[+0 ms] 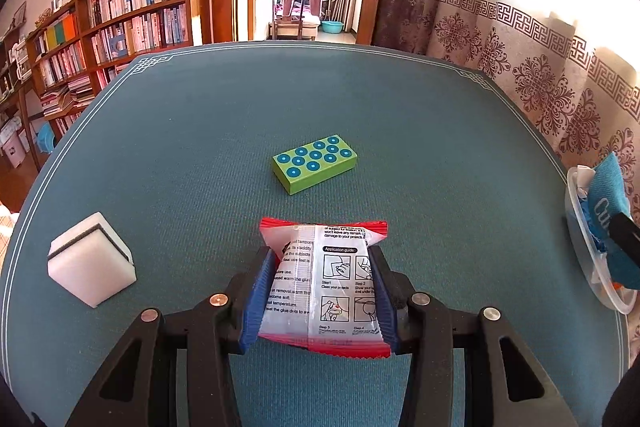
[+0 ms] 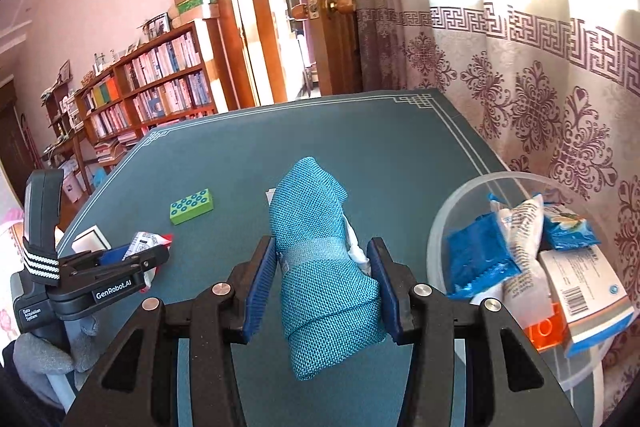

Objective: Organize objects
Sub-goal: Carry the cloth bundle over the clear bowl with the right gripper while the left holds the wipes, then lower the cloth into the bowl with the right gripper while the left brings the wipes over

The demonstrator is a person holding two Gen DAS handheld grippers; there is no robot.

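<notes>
The left gripper (image 1: 323,287) has its jaws pinching a small white packet (image 1: 326,279) with red crimped ends and printed instructions, held just above the teal desk (image 1: 200,147). Ahead of it, near the middle of the desk, a green block (image 1: 315,163) with blue dots lies flat. Off to the left, well apart from the block, sits a white sponge (image 1: 91,263) with a dark layer through it.

The right gripper (image 2: 322,283) has its jaws clamped on a rolled blue mesh cloth (image 2: 320,259), which stands up between the blue pads (image 2: 260,287) and leans a little away. Something white pokes out along the roll's right side. Just to the right is a clear plastic tub (image 2: 440,227) at the desk's edge, beside the patterned curtain (image 2: 540,99). Inside it lie blue snack packets (image 2: 476,259), a white bag, a box with a barcode (image 2: 584,295) and an orange piece (image 2: 546,331).

From the right gripper's view, the left gripper shows at the far left with its packet, a grey-gloved hand (image 2: 44,351) under its handle. A bookshelf (image 1: 120,15) lines the far wall.
</notes>
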